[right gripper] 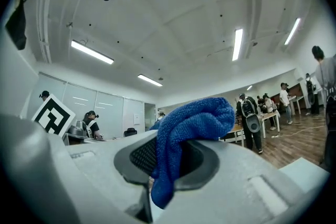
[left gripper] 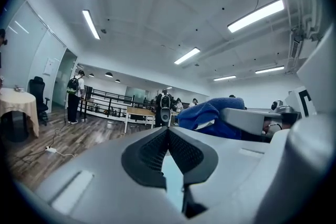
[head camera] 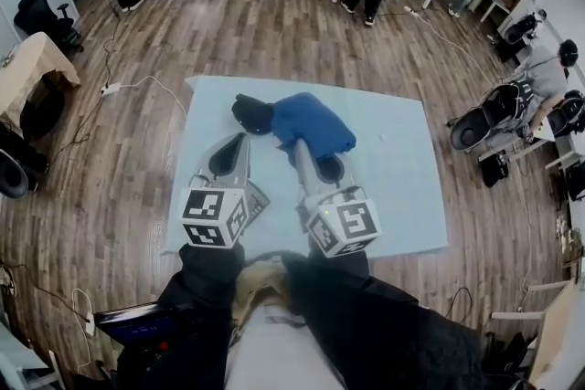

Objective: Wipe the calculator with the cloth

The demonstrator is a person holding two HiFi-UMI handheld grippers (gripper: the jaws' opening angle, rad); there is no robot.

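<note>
**A:** Calculator (head camera: pixel 249 114), where is it?
**B:** It's on the light-blue bench (head camera: pixel 402 196), toward the far side. It's a dark shape, and its right end is touching the blue cloth (head camera: pixel 313 123).
**A:** And the tools?
**B:** The right tool (head camera: pixel 311 162) is clamped on the cloth, which bunches over its tips. The left tool (left gripper: pixel 168 131) has its jaws together with nothing between them, just beside the calculator.
</note>
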